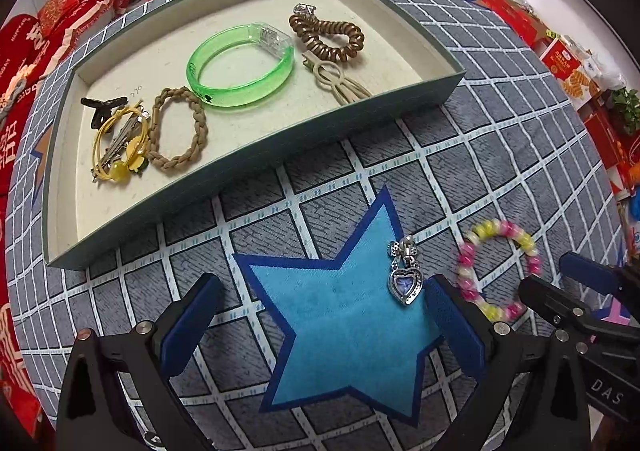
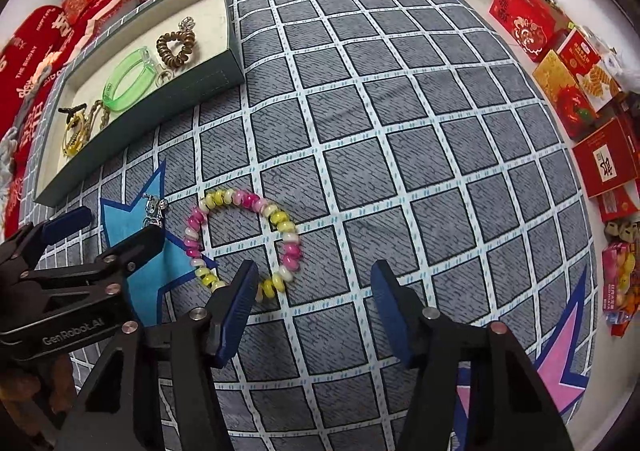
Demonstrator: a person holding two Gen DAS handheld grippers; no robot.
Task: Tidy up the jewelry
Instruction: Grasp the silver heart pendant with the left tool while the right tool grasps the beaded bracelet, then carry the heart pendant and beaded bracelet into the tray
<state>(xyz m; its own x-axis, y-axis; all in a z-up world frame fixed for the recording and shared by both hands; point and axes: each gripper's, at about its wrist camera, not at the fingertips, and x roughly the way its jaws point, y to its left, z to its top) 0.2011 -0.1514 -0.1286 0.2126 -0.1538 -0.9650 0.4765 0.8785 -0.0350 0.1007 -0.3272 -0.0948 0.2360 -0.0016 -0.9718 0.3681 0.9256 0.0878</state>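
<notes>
Here, on a tabletop covered by a grey cloth with a white grid (image 2: 400,123), two hand-held grippers hover over loose jewelry. The left gripper (image 1: 320,315) has its blue-padded fingers (image 1: 192,323) spread wide above a blue star patch (image 1: 344,331) printed on the cloth, holding nothing. A silver pendant with a blue heart-shaped stone (image 1: 404,275) lies on the star's right arm, just beside the left gripper's right finger. To its right lies a pink, yellow and white beaded bracelet (image 1: 496,267), flat on the cloth. The right gripper (image 2: 316,307) also has its fingers (image 2: 240,307) spread and empty; its left finger overlaps the bracelet's near edge in the right wrist view, though contact cannot be confirmed.

Farther back sits a shallow grey-green box with a cream lining (image 1: 256,147), already holding several pieces: a translucent green plastic bangle (image 1: 240,67) in the middle, a brown spiral hair tie (image 1: 328,37) and a beige hair clip (image 1: 336,79) to its right, a tan braided cord loop (image 1: 180,131) to its left, and a yellow elastic tangle with a dark clip (image 1: 116,139) at the far left. Red boxes and cushions (image 2: 580,83) line the room beyond.
</notes>
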